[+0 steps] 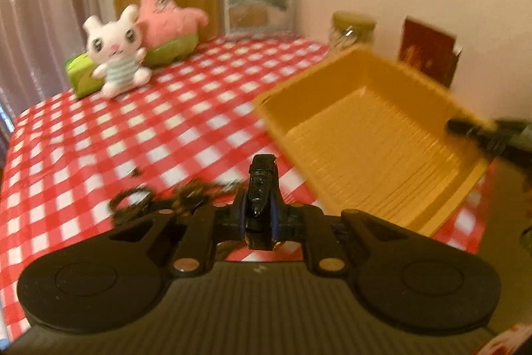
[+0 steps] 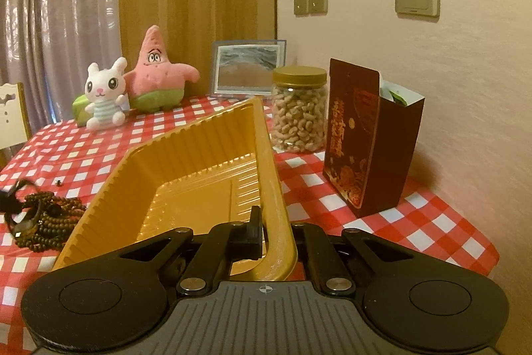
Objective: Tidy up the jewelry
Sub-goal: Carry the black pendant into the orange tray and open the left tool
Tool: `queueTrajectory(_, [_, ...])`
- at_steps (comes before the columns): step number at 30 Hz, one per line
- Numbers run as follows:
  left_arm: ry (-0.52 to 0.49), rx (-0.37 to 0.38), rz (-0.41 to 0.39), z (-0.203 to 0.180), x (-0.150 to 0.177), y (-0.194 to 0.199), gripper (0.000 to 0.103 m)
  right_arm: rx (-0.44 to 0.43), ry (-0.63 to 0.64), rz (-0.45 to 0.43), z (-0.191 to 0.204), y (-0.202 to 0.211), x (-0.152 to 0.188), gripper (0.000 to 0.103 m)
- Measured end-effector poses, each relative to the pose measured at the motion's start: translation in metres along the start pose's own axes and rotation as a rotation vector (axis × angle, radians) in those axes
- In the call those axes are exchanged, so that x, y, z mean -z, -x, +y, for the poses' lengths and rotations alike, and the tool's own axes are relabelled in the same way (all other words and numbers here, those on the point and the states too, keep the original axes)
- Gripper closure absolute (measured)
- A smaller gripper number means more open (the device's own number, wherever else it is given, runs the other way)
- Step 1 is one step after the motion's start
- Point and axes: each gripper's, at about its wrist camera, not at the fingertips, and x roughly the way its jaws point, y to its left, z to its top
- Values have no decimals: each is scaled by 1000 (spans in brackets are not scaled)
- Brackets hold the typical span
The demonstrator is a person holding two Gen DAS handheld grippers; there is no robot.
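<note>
A yellow plastic tray (image 2: 186, 155) is held tilted above the checked table; my right gripper (image 2: 266, 222) is shut on its right rim. It also shows in the left wrist view (image 1: 375, 135), with the right gripper's fingers (image 1: 472, 130) at its far edge. A pile of brown bead bracelets (image 2: 50, 218) lies on the cloth left of the tray. In the left wrist view the beads (image 1: 159, 202) lie just ahead and left of my left gripper (image 1: 261, 188), which is shut with nothing seen between its fingers.
A white bunny toy (image 2: 104, 95) and a pink starfish toy (image 2: 156, 72) sit at the back left. A picture frame (image 2: 247, 69), a jar of nuts (image 2: 299, 108) and a dark red gift bag (image 2: 365, 135) stand along the wall. The table's right edge (image 2: 472, 242) is near.
</note>
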Motion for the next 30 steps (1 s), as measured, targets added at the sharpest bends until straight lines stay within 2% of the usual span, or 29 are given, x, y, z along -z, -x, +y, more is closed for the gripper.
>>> queueTrajectory(4, [23,70,-25,-21,-14,-6,90,-17,4,1,-1,0,-1,98])
queueTrajectory(7, [19,91,-7,-37,-18,-18,90,-28,10,3,-2,0,-1,99])
queueTrajectory(12, [74,133,53,-51,-17,-40,90,-53,24,9,-4,1,-1,99])
queueTrajectory(17, [126,124,117,-55,-11,-60,90,-65,33,19,-4,1,-2,99])
queueTrajectory(21, [163,102,95,-56,-12,-61,78,-66,41,25,-2,2,-2,99])
queueTrajectory(25, [197,87,64,-50,-13,-47,77,-73,37,32,-5,2,-1,99])
queueTrajectory(30, [263,-6,59,-22,-2,-21,77,-81,31,35,-8,2,-1,99])
